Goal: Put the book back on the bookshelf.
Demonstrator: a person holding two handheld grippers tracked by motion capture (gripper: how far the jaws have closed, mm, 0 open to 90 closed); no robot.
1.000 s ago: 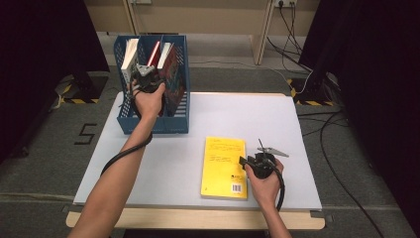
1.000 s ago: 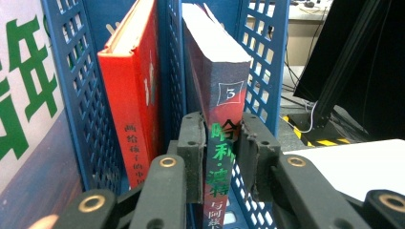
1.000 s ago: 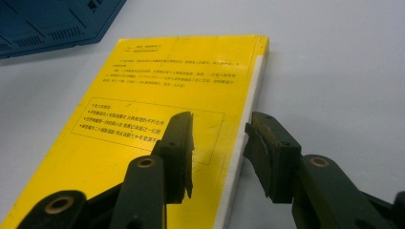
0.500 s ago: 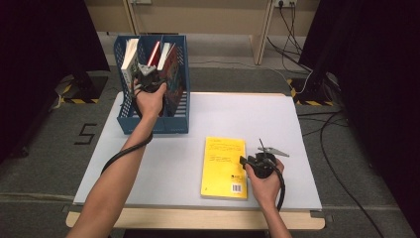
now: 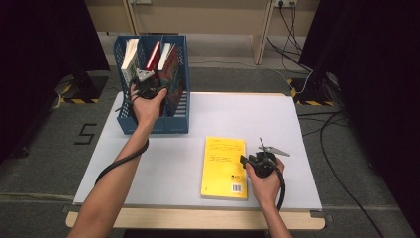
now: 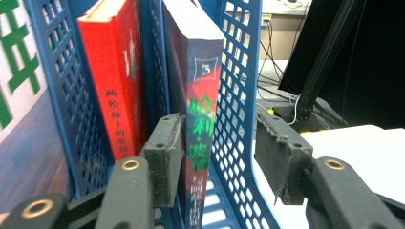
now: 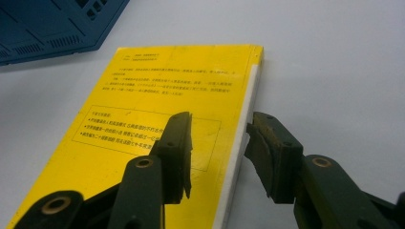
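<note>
- We see the left gripper (image 5: 144, 83) at the blue file rack (image 5: 178, 124) on the far left of the tabletop (image 5: 163, 168). Its jaws have just been opening and now stand apart: the dark paperback (image 6: 203, 109) and the rack's mesh wall lie between them, and the pads do not press.
- That paperback stands upright in the rack's rightmost slot, with a red book (image 6: 114, 81) in the next slot and a white one (image 5: 130, 58) beyond it.
- The right gripper (image 7: 217, 148) straddles the near right edge of the yellow book (image 5: 225, 166), which lies flat on the tabletop. Its jaws are open, one pad over the cover and one outside the page edge, with no grip yet.
- We judge the yellow book a thin softcover: light, but floppy if pinched at one corner, with a glossy and likely slippery cover.
- The best hold seems to be across the long edge near its middle, one pad slid beneath, so the block stays closed.
- Lying flush with the tabletop, it may need tipping or dragging to the table's edge first.
</note>
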